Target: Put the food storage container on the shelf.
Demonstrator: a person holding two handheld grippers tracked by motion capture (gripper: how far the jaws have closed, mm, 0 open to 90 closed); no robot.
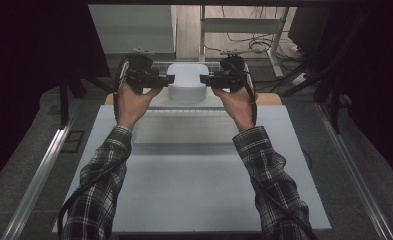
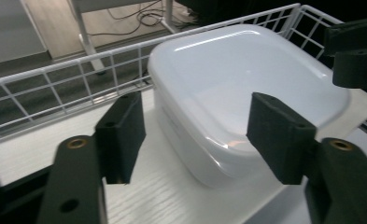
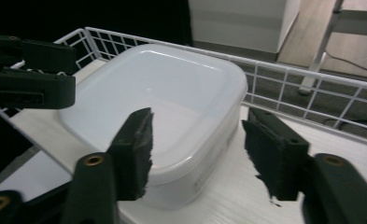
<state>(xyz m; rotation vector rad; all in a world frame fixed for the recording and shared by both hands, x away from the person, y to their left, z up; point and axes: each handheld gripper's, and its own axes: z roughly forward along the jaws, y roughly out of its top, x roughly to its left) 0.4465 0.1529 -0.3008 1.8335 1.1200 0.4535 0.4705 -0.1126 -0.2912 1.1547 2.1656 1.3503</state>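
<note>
Both tools, left tool (image 1: pixel 170 79) and right tool (image 1: pixel 204 80), stand apart flanking the white lidded container (image 1: pixel 186 80), which lies between them, equally near.

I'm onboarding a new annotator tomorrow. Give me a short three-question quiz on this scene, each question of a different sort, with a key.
1. True or false: the white lidded container stands on a white tray with a wire rail.
2. Multiple choice. Where are the two grippers relative to the container? A: both on its left; B: one on each side; C: both above the lid.
3. Fill in: in each gripper view, the jaws stand ____, not pressing on the container.

Key: 1 true. 2 B: the left gripper and right gripper flank it. 3 open.
</note>
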